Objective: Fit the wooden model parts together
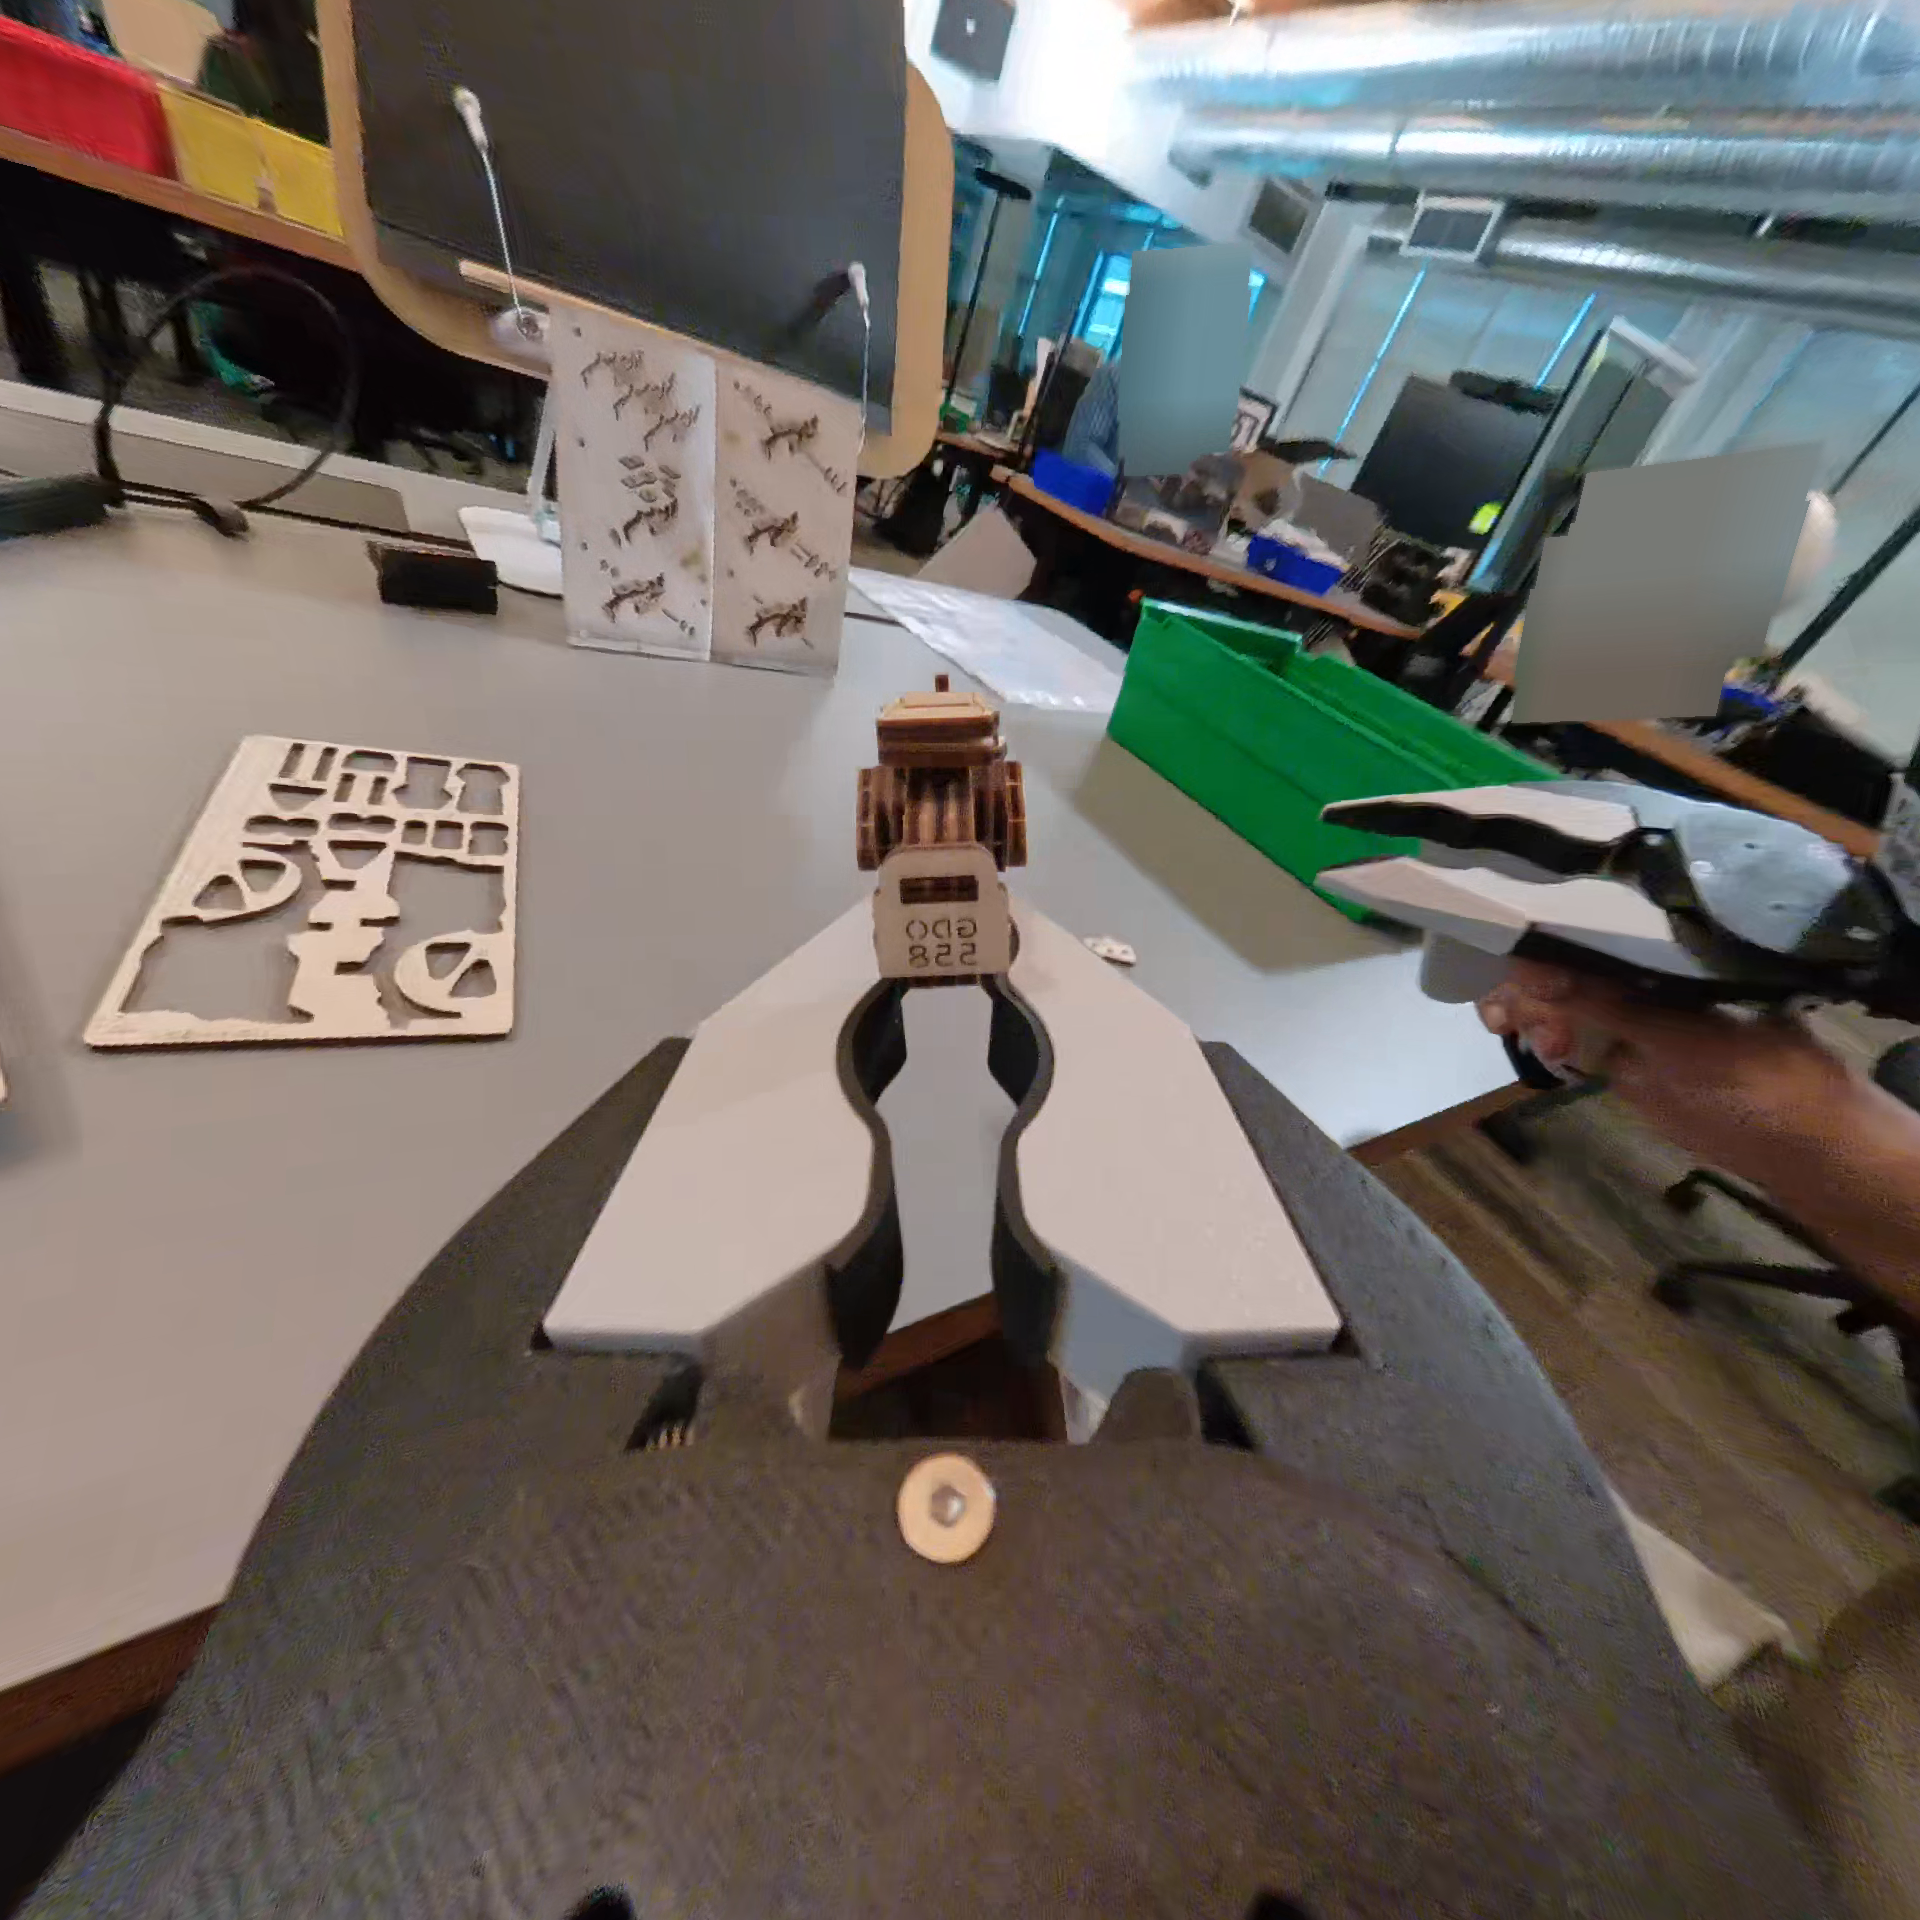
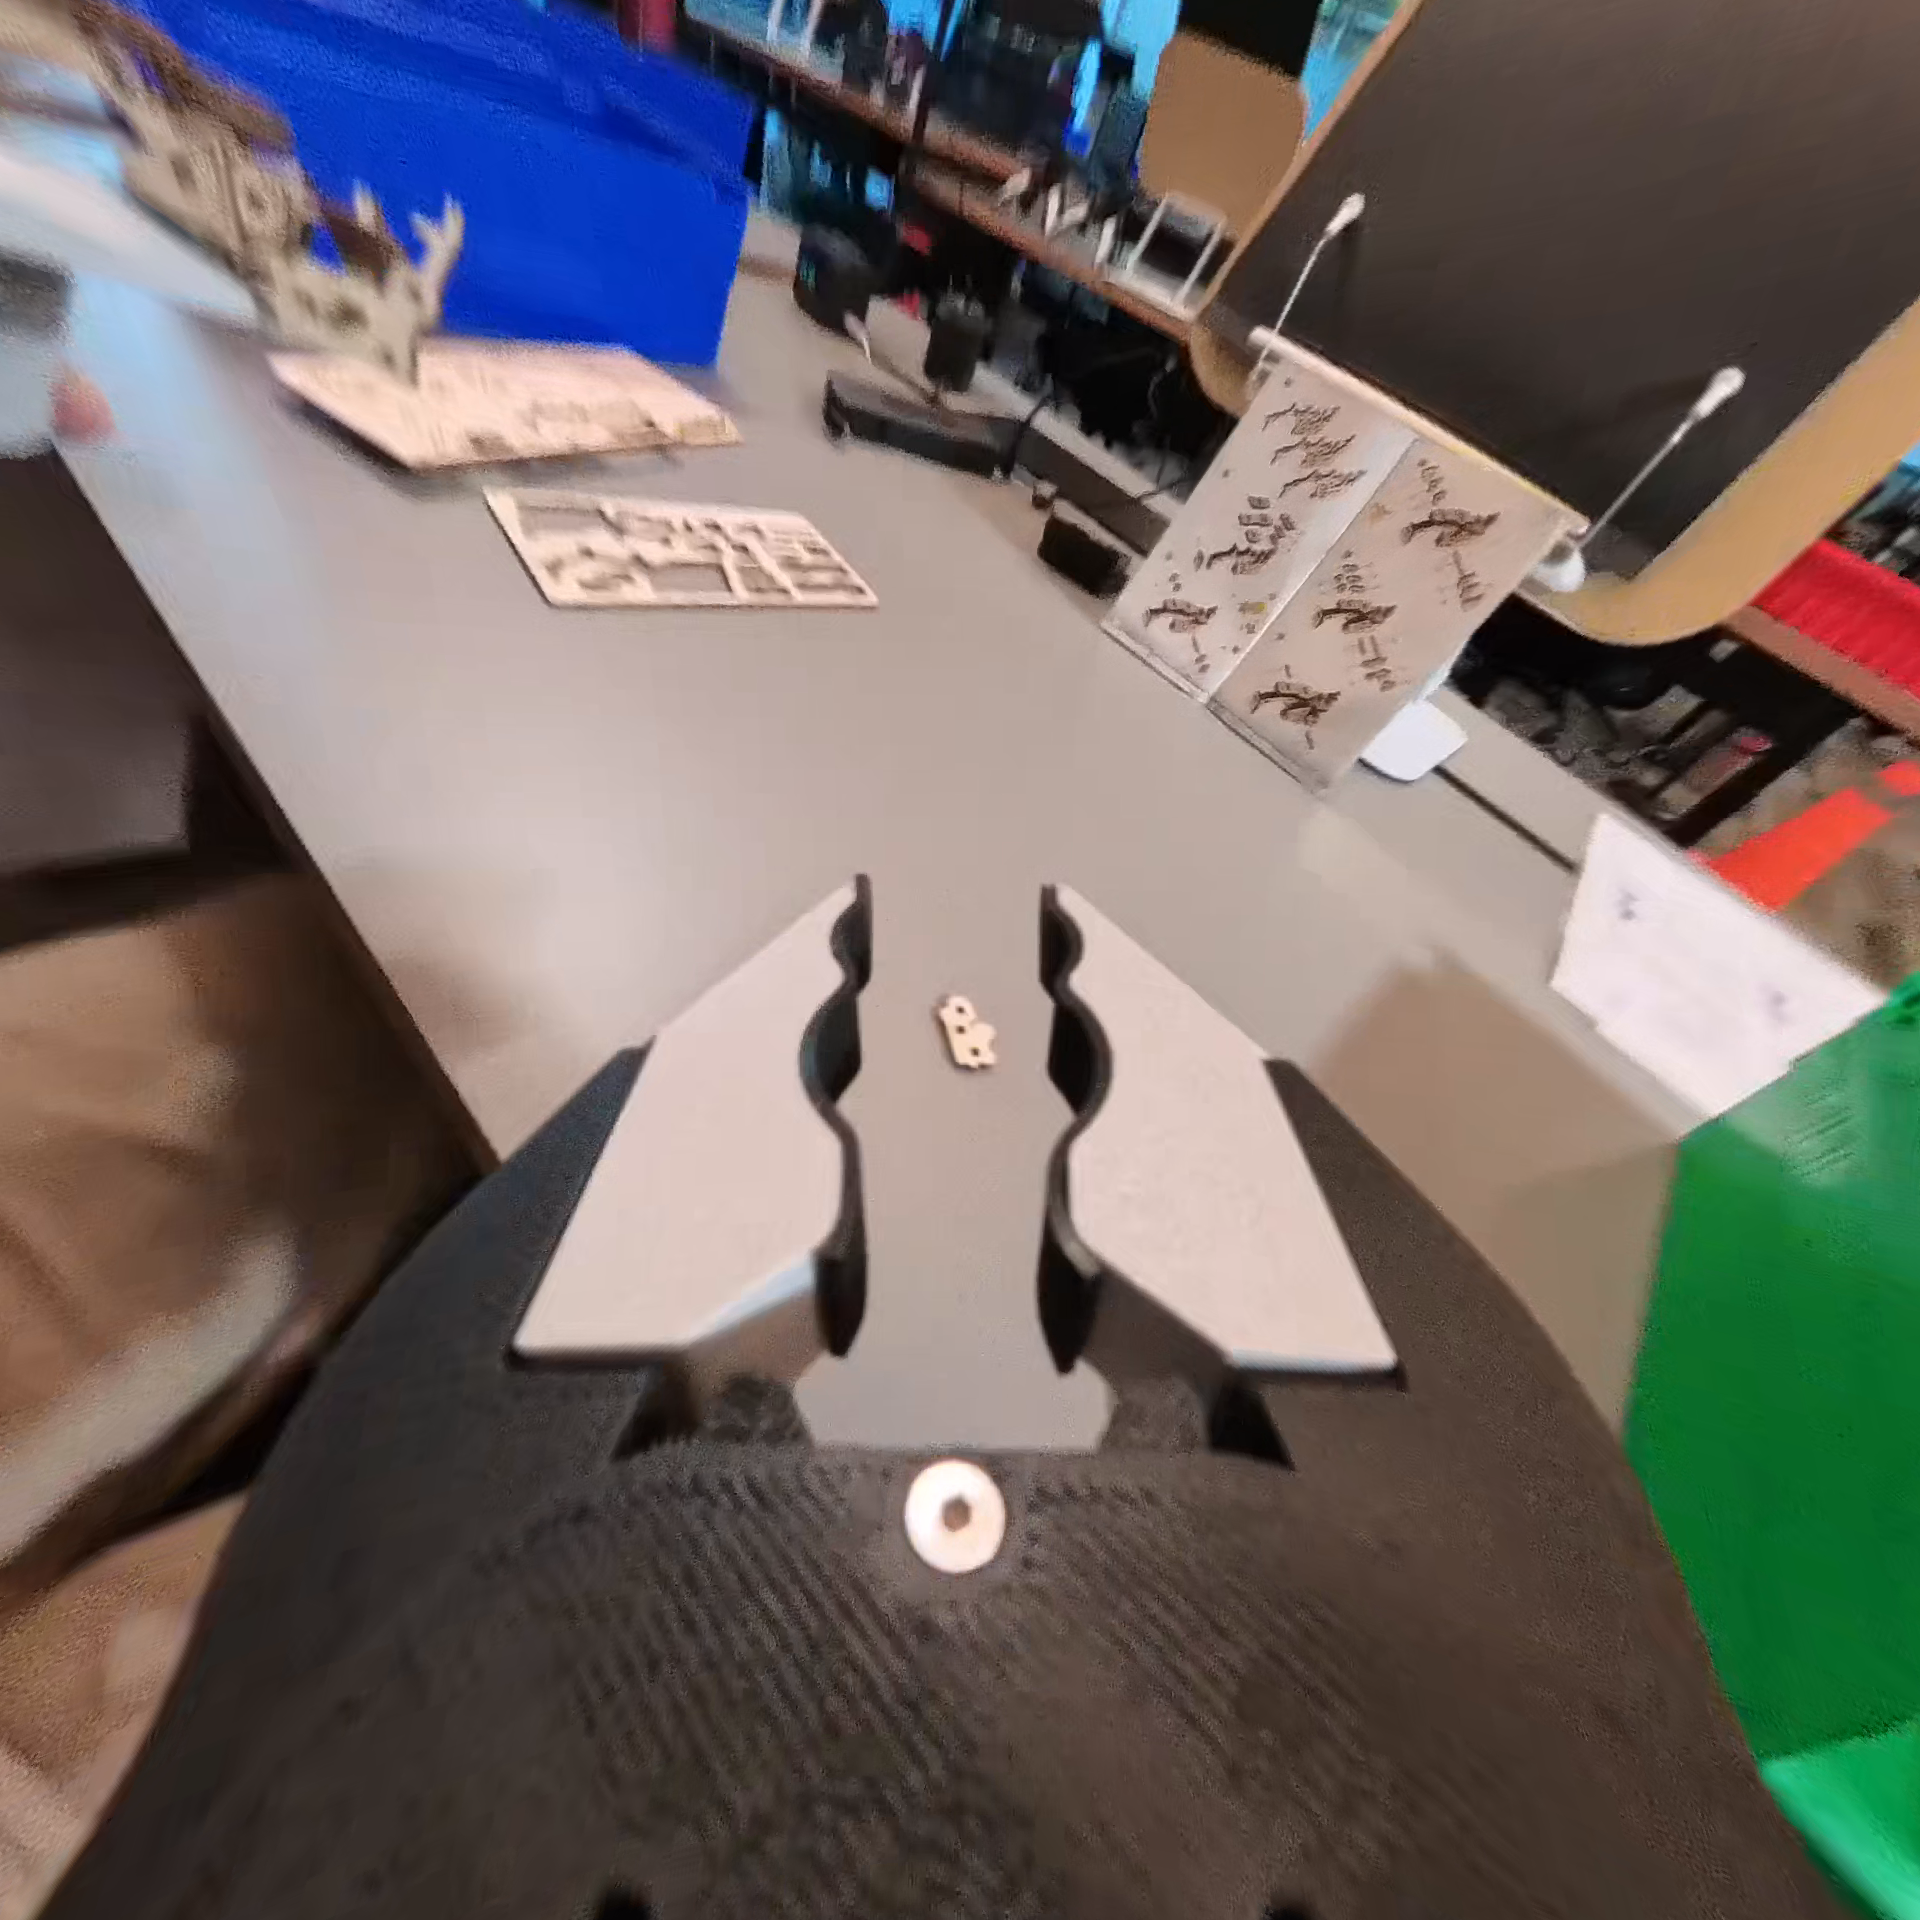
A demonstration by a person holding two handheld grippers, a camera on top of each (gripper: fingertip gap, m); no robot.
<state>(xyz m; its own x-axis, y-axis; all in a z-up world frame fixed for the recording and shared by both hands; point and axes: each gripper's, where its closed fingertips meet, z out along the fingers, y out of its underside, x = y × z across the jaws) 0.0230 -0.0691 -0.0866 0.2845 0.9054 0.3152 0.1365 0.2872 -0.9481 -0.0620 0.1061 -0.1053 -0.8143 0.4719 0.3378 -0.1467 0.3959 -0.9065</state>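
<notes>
Laser-cut wooden model (image 1: 940,831), matt grey table (image 1: 623,935), glossy green plastic bin (image 1: 1268,717)

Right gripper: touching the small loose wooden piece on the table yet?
Apart. The right wrist view shows the right gripper open, with bare grey table on both sides of the small wooden piece between its fingers.

Green bin (image 1: 1278,707), grey table (image 1: 644,894) (plain), tan wooden model (image 1: 940,831)

Bright, even indoor light; wide-angle bending at edges; right view motion-blurred.
</notes>
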